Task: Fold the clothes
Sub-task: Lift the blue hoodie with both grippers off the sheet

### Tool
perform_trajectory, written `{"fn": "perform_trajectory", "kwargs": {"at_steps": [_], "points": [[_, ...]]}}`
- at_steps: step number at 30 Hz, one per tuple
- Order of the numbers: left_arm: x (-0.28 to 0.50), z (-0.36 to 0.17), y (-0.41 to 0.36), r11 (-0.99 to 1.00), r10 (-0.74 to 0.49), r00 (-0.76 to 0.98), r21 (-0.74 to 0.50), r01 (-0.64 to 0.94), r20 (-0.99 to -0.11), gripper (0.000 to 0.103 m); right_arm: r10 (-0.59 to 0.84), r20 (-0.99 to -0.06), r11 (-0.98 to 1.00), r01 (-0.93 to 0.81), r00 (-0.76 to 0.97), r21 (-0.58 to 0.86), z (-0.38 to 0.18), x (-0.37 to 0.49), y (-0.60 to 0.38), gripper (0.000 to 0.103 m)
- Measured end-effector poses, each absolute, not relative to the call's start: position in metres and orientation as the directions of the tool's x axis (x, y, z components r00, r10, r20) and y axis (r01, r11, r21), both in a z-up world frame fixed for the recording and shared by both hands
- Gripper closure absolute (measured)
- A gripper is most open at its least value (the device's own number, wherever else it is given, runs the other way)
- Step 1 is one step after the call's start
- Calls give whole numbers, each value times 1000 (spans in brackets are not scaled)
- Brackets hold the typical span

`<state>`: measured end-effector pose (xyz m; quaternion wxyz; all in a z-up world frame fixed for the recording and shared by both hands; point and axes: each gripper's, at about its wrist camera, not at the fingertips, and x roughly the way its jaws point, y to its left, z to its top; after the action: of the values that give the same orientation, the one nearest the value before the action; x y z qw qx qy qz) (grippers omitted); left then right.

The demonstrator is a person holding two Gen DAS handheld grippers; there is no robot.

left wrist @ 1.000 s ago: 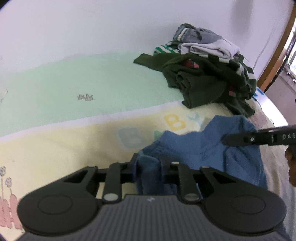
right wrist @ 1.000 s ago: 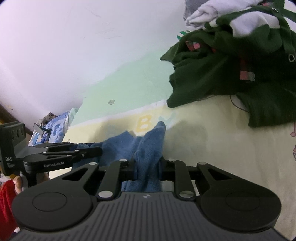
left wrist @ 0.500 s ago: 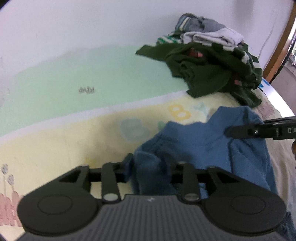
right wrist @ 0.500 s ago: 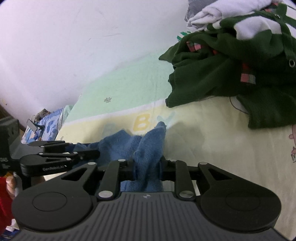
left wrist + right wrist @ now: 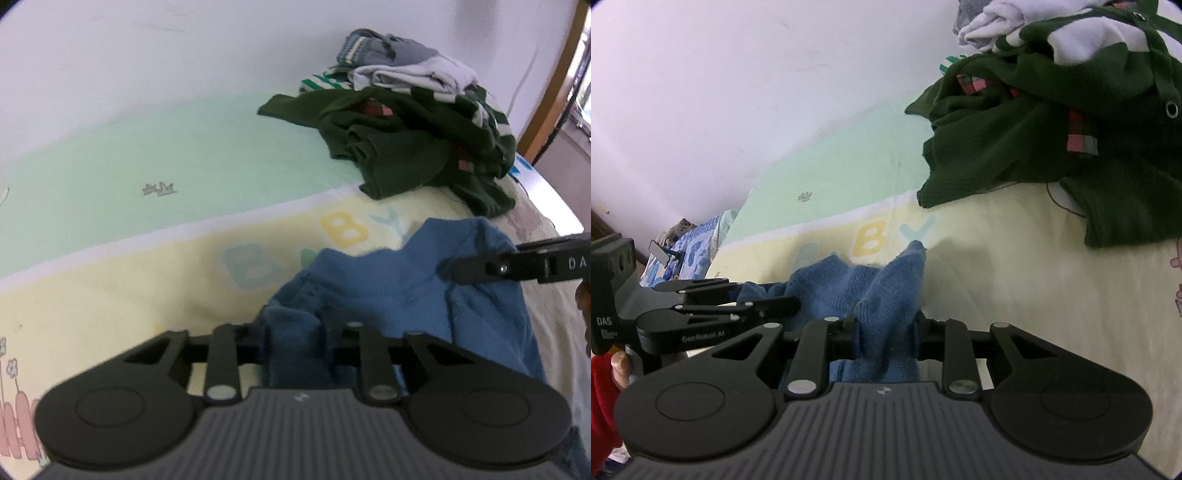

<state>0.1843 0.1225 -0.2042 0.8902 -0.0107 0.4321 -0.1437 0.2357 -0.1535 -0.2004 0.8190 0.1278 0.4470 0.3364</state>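
A blue knitted garment (image 5: 399, 299) hangs bunched and creased between the two grippers above the bed sheet (image 5: 147, 266), near the camera. The left gripper (image 5: 295, 339) and right gripper (image 5: 884, 332) each have their jaws clamped on its fabric. The sheet reads "BABY". Far right lies a pile of clothes (image 5: 413, 140).

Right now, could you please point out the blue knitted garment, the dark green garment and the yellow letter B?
blue knitted garment (image 5: 388, 291): left wrist view, middle panel.
dark green garment (image 5: 402, 155): left wrist view, front fold.
yellow letter B (image 5: 870, 242): right wrist view, centre.
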Motion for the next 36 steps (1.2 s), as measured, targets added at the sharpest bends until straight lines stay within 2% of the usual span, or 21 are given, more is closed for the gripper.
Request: {"fn": "perform_trajectory", "kwargs": {"at_steps": [5, 25, 36], "points": [[177, -196, 114, 965, -214, 615, -64, 256, -759, 88, 658, -646, 746, -451, 386, 490, -195, 233, -152, 81], [130, -144, 114, 968, -184, 711, -1, 250, -679, 91, 707, -557, 702, -526, 436, 480, -155, 200, -160, 83], [96, -127, 113, 968, -181, 727, 13, 252, -662, 91, 716, -544, 690, -564, 438, 454, -139, 174, -168, 83]]}}
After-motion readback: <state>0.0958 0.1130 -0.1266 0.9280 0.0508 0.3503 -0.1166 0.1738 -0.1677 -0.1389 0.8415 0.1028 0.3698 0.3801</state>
